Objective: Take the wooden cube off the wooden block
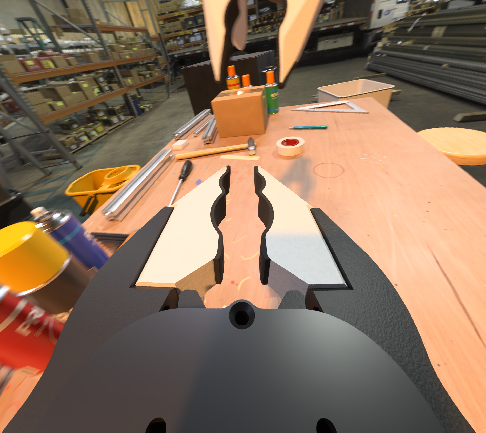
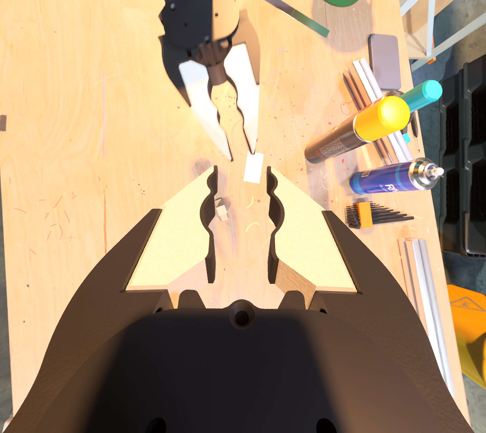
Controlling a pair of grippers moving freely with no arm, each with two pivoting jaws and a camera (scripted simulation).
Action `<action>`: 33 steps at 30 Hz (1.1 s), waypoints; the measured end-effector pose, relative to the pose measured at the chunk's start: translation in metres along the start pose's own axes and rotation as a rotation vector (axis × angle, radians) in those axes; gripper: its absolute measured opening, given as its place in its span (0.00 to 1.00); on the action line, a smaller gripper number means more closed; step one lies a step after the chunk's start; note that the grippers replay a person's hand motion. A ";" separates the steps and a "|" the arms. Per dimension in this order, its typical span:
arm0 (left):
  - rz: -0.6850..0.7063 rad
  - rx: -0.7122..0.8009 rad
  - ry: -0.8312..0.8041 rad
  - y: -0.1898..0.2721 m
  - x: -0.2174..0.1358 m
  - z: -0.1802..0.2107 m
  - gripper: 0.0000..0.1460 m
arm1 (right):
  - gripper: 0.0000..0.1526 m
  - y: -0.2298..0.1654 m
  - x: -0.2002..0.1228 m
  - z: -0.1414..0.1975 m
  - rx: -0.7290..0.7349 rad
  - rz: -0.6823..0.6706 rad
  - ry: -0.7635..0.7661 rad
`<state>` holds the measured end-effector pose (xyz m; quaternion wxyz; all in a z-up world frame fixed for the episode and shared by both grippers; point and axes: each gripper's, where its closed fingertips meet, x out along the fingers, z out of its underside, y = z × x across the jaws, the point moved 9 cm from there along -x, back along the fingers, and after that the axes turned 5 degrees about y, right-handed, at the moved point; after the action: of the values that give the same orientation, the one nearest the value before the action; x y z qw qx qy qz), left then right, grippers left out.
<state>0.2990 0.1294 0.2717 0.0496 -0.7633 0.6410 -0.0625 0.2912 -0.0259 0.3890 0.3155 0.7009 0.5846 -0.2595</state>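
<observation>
wooden cube (image 2: 220, 208) beside right claw (image 2: 242, 170) inner finger

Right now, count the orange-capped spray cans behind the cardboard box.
3: two stand behind the cardboard box, orange caps showing; a green one stands at its right corner. Others may be hidden.

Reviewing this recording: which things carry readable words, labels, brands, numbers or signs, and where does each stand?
I won't quote lettering; these things bear it:
Blue spray can, lying near the wooden table edge: white lettering.
Black spray can with yellow cap: fine print, too small.
Red can, left wrist view's left edge: white lettering, blurred.
Green spray can with orange cap beside the cardboard box: label, blurred.
Orange floor object: triangular warning symbol.
</observation>
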 end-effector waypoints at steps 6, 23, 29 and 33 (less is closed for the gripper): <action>-0.168 0.020 -0.022 -0.027 -0.048 -0.009 0.12 | 0.22 -0.012 0.040 0.064 0.036 -0.104 -0.041; -0.314 0.027 0.025 -0.047 -0.121 -0.023 0.12 | 0.14 -0.034 0.186 0.186 -0.151 -0.206 -0.423; -0.296 0.026 0.019 -0.045 -0.117 -0.023 0.12 | 0.18 -0.036 0.198 0.184 -0.262 -0.252 -0.455; -0.265 0.004 0.030 -0.046 -0.114 -0.022 0.12 | 0.17 -0.034 0.203 0.187 -0.283 -0.269 -0.508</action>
<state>0.3210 0.2499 0.2973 0.0326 -0.8403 0.5350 -0.0812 0.2954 -0.0285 0.1110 0.5087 0.4792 0.6050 -0.3817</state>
